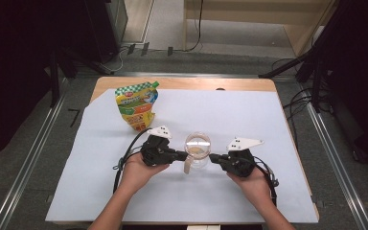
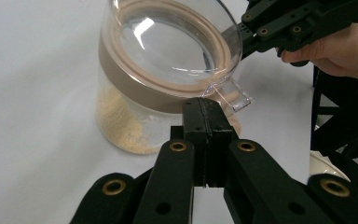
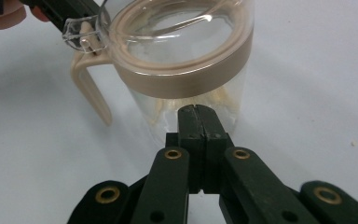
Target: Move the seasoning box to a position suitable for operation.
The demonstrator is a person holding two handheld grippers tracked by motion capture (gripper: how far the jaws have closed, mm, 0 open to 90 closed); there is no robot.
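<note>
1. Your jar stands upright mid-table on the white sheet, directly between your two grippers. Its long axis is vertical.
2. Your left gripper comes in from the jar's left. Its jaws are pressed together with nothing visible between them. In the left gripper view the tips sit right at the clear lid tab, just under it. Whether they touch the tab can't be told.
3. Your right gripper comes in from the jar's right, jaws also clenched flat on each other and holding nothing. In the right gripper view the tips point at the glass wall below the tan band, very near it. Contact can't be told.
4. Both tips are about equally close to the jar. The left one is the one lined up with the tab and the tan handle, so my guess is any lid flip turns on that side. The right would brace the body.
5. Contents: a shallow layer of pale yellow granules at the bottom, mostly empty above. The clear lid is seated in the tan rim, closed.
6. A yellow-green pouch stands at back left, well apart from both grippers and untouched. Whether it's open is too small to tell.
</note>
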